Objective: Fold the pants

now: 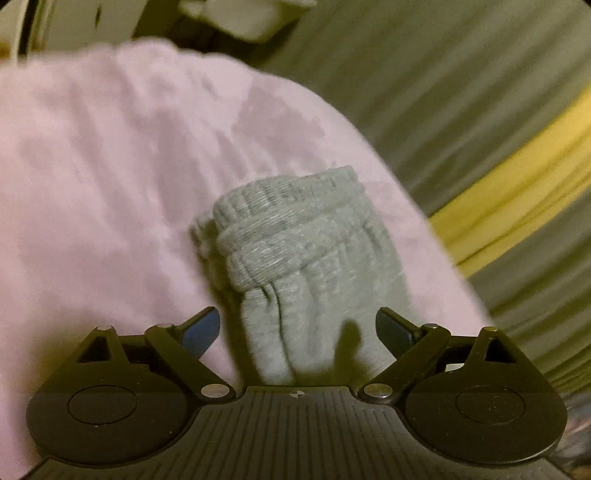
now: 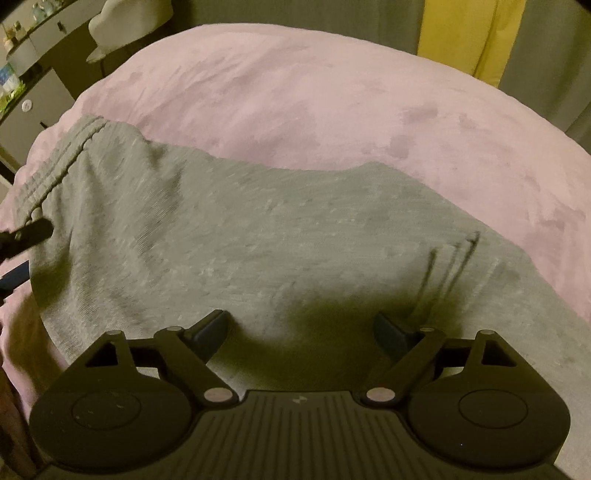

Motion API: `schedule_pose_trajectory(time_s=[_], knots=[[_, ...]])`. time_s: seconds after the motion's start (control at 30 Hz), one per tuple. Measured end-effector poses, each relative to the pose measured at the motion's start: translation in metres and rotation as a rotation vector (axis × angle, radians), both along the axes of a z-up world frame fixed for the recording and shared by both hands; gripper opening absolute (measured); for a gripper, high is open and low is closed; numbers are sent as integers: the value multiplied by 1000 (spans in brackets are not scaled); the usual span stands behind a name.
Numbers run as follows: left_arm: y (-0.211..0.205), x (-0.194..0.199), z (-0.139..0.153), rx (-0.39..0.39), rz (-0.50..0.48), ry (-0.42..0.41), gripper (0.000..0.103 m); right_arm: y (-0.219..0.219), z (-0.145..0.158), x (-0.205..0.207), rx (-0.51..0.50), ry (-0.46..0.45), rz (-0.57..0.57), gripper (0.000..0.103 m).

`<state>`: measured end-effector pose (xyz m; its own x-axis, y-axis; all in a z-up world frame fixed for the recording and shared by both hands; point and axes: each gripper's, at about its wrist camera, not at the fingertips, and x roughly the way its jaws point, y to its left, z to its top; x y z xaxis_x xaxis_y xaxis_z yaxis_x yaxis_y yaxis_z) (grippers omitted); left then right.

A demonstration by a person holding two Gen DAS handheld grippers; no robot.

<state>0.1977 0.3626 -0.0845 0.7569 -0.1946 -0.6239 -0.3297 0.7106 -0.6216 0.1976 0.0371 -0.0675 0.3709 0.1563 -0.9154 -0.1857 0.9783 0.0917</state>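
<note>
Grey sweatpants (image 2: pixel 258 240) lie spread across a pink blanket (image 2: pixel 295 99). In the right wrist view the ribbed waistband (image 2: pixel 55 162) is at the far left. My right gripper (image 2: pixel 301 328) is open just above the grey fabric, holding nothing. In the left wrist view a bunched ribbed band of the pants (image 1: pixel 295 229) rises between the fingers. My left gripper (image 1: pixel 297 330) is open around it, jaws apart on either side of the cloth. The left gripper's finger (image 2: pixel 26 234) shows at the right view's left edge, beside the waistband.
The pink blanket (image 1: pixel 92 166) covers a bed. Grey and yellow curtains (image 2: pixel 469 33) hang behind it. A white cabinet with small items (image 2: pixel 29 74) stands at the far left. The left view is motion-blurred.
</note>
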Motion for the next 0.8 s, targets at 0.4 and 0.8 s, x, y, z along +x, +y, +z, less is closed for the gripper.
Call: schedule_pose_trajectory(time_s=[0.4, 0.8], knots=[[9, 35, -28, -95, -23, -101, 97, 22, 3, -3, -22, -12, 47, 87], [-66, 10, 62, 216, -174, -242, 25, -20, 26, -14, 5, -35, -36, 87]])
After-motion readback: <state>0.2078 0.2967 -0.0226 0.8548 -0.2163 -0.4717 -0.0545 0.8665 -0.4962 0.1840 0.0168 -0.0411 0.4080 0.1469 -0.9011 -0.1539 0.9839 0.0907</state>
